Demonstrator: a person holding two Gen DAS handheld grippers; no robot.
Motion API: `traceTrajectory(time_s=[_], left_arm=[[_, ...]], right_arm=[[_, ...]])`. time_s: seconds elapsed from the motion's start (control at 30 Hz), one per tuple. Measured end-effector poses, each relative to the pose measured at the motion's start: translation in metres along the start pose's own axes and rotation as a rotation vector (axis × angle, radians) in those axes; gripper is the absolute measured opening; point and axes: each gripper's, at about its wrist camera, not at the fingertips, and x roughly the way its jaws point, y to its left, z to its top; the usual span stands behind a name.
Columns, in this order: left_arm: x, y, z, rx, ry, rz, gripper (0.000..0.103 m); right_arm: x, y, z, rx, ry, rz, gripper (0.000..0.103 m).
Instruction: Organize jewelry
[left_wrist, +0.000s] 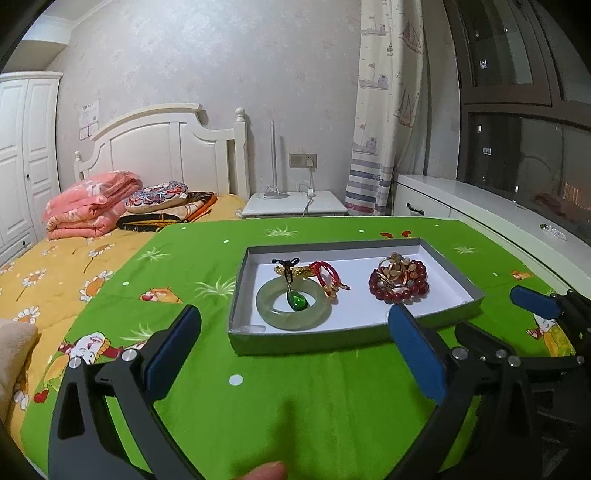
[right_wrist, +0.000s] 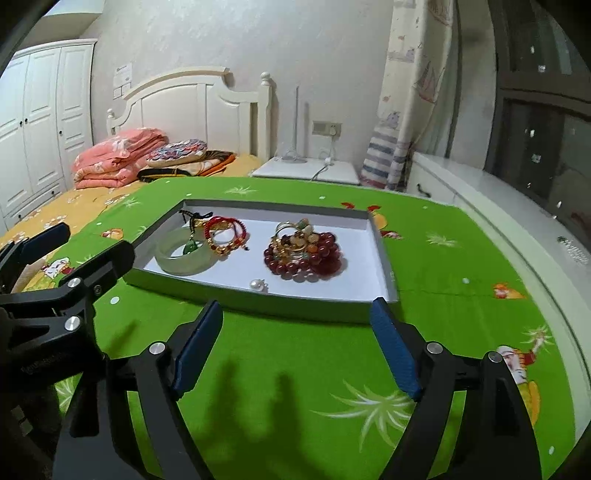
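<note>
Hovering low over the green cartoon-print cloth (left_wrist: 295, 406), the left gripper (left_wrist: 295, 328) tilts gently downward toward the near edge of a shallow grey cardboard tray with a white floor (left_wrist: 476, 291). Its blue-padded tongs stand wide apart with nothing between them. A fingertip (left_wrist: 266, 470) of the person holding it shows at the bottom edge of the left wrist view.

The right gripper (right_wrist: 297, 317) sits just beside it, angled down a little more steeply and aimed at the tray's near right corner. Its tongs are also apart and empty, one blue pad (right_wrist: 393, 350) close to that corner, though whether it touches the rim is hard to judge from this angle.

The tray lies flat on the cloth, its long axis running left to right across both views. In its left part rests a pale green jade bangle (right_wrist: 179, 258), lying flat, with a dark green teardrop pendant on a black cord (left_wrist: 297, 301) draped across it. Touching the bangle is a red braided cord bracelet with gold beads (right_wrist: 225, 236). In the right part, well apart from those, sits a heap of dark red bead bracelets tangled with gold rings (right_wrist: 304, 247). A small white pearl piece (right_wrist: 258, 285) lies alone near the tray's front wall.
</note>
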Motion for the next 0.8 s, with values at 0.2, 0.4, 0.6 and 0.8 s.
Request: traceTrajectory(time_s=[0.2, 0.4, 0.6, 0.8], left_arm=[[-0.004, 0.000, -0.004, 0.016, 0.008, 0.007, 0.098], [-0.002, -0.002, -0.010, 0.029, 0.029, 0.006, 0.098], [0.000, 0.002, -0.015, 0.026, 0.045, 0.019, 0.098], [-0.001, 0.006, -0.015, 0.017, 0.046, 0.023, 0.098]], right_arm=[[-0.009, -0.002, -0.001, -0.005, -0.021, -0.042, 0.080], [-0.014, -0.009, 0.001, 0.018, -0.040, -0.041, 0.080], [-0.014, -0.008, 0.000, 0.015, -0.040, -0.040, 0.080], [-0.014, -0.007, -0.001, 0.016, -0.040, -0.038, 0.081]])
